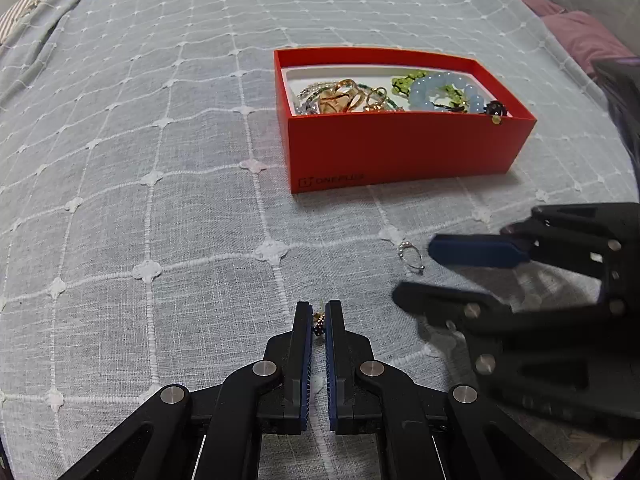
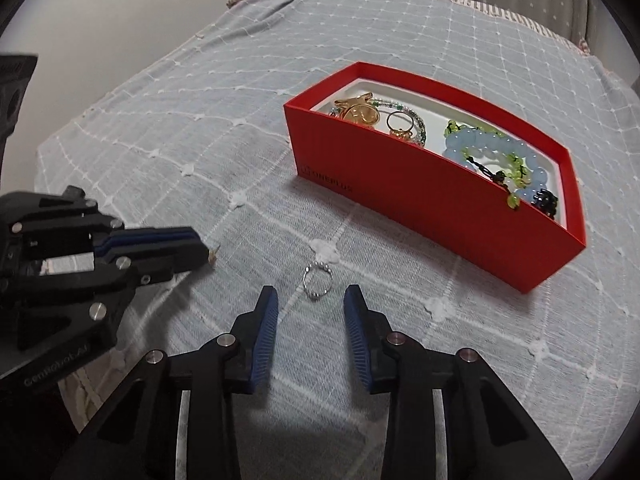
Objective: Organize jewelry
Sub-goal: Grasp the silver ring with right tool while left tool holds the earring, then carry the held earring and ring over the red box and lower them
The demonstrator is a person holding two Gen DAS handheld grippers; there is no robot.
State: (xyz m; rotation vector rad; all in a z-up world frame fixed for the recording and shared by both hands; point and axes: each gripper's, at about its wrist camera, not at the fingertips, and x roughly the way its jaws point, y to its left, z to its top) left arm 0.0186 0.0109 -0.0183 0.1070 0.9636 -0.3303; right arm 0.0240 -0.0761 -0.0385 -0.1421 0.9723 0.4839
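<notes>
A bed under a pale blue grid-stitched bedspread (image 2: 200,128) carries everything here, and the red box (image 1: 400,152) is your landmark. Inside it lie gold pieces and bead strings at one end, and a blue bead bracelet (image 2: 500,152) with green beads at the other, so most of the sorting looks done. Your left tool (image 1: 319,316) is pressed together on a small earring (image 1: 319,322), gold with dark beads as far as the blur allows, held up on the near side of the box, probably ready to carry over the wall. The silver ring (image 2: 318,282) lies flat on the bedspread, in front of the box's long side and apart from it. Your right tool (image 2: 311,304) stands spread just short of the ring, pads not touching it, lined up to straddle it for the pinch.
</notes>
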